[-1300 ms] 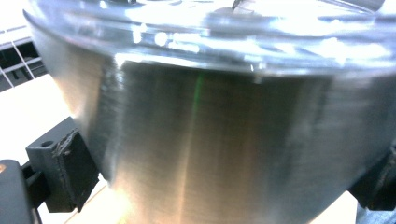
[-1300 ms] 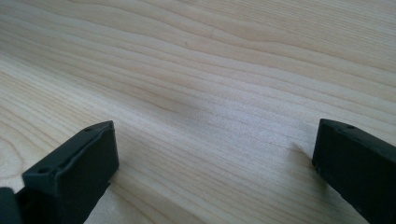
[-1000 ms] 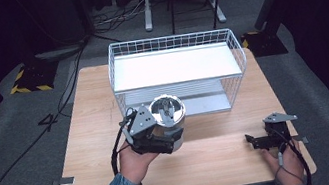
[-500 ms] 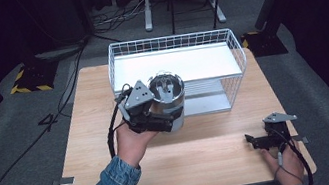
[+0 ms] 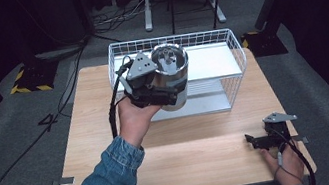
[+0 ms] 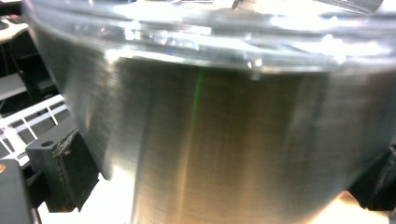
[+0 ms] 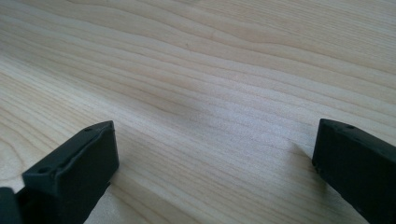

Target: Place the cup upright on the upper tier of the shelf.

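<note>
A stainless steel tumbler [image 5: 175,73] with a clear lid hangs in the air over the front left part of the white wire basket [image 5: 231,43]. My left gripper [image 5: 169,96] is shut on its side. In the left gripper view the tumbler's brushed wall [image 6: 210,140] sits between the two black fingers [image 6: 70,172]. My right gripper [image 5: 254,140] rests low at the table's front right. It is open, and bare wood lies between its fingers [image 7: 74,168].
The wooden table [image 5: 198,155] carries the basket at its back middle. A white sheet lines the basket floor [image 5: 213,61]. Cables, a chair base and dark stands lie on the floor beyond the table.
My left gripper has lifted the tumbler up and forward, from near the table in front of the basket to over its front rim. The right gripper has stayed put.
</note>
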Available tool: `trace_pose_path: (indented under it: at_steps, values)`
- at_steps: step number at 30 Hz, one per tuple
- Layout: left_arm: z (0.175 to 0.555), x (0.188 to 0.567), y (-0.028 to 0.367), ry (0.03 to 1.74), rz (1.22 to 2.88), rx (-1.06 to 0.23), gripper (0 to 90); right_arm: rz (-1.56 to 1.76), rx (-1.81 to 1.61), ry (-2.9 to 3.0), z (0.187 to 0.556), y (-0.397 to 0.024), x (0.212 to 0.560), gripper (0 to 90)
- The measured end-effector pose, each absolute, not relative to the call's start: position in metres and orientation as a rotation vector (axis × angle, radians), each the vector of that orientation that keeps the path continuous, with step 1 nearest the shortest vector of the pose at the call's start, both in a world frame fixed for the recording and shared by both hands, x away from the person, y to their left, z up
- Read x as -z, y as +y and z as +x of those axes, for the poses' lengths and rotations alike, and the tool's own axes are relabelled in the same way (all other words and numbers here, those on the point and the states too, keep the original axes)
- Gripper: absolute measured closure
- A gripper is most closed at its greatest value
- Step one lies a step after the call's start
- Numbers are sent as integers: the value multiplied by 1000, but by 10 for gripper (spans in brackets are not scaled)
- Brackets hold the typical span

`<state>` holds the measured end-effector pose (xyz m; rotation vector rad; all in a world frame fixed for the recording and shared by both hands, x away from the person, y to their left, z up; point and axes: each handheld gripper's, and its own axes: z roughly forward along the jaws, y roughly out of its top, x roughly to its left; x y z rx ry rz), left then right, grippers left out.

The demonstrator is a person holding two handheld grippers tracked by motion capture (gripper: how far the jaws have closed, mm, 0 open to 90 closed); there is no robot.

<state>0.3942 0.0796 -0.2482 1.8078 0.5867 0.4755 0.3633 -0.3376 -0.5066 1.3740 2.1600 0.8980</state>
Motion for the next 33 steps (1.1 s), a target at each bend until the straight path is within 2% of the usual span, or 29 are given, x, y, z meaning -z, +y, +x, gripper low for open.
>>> trace_pose_path:
  at_steps: [15,22,33]
  values:
    - [442,224,67,677,1713,-513,35,1372,-898,2160,363,-338,507,4]
    - [463,227,59,749,1697,-569,36,1372,-900,2161,363,-338,507,4]
    - [489,239,48,845,1709,-534,35,1367,-901,2163,364,-338,507,4]
